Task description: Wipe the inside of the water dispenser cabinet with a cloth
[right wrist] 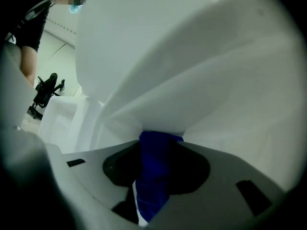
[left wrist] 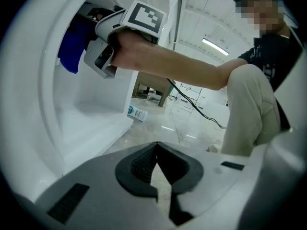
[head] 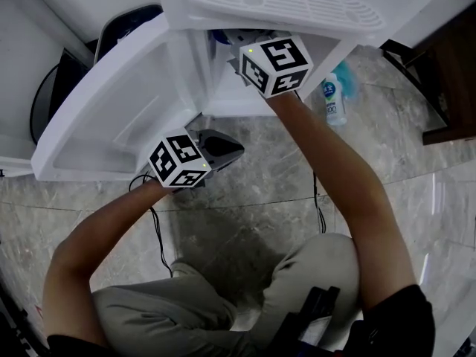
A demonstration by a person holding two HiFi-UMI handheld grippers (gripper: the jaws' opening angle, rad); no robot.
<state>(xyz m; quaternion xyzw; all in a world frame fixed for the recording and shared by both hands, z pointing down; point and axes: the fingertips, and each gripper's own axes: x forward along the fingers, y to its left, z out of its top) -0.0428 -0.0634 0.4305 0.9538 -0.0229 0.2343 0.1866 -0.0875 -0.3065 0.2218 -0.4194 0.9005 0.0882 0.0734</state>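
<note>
My right gripper (right wrist: pixel 154 150) is shut on a blue cloth (right wrist: pixel 152 176) and holds its top edge against the white inner wall (right wrist: pixel 216 80) high inside the water dispenser cabinet (head: pixel 223 88). Seen from the left gripper view, the cloth (left wrist: pixel 71 49) hangs down beside that gripper within the cabinet opening. In the head view only the right gripper's marker cube (head: pixel 275 64) and a scrap of blue show; its fingertips are hidden inside. My left gripper (head: pixel 238 151) hovers low outside by the open cabinet door (head: pixel 97 125), shut and holding nothing (left wrist: pixel 156 171).
The dispenser's slotted drip tray (head: pixel 282 2) overhangs the cabinet opening. A small white and blue bottle (head: pixel 335 99) lies on the marble floor to the right of the dispenser. Black cables (head: pixel 160 236) trail across the floor near the person's knees. A dark wooden piece of furniture (head: pixel 454 73) stands at the right.
</note>
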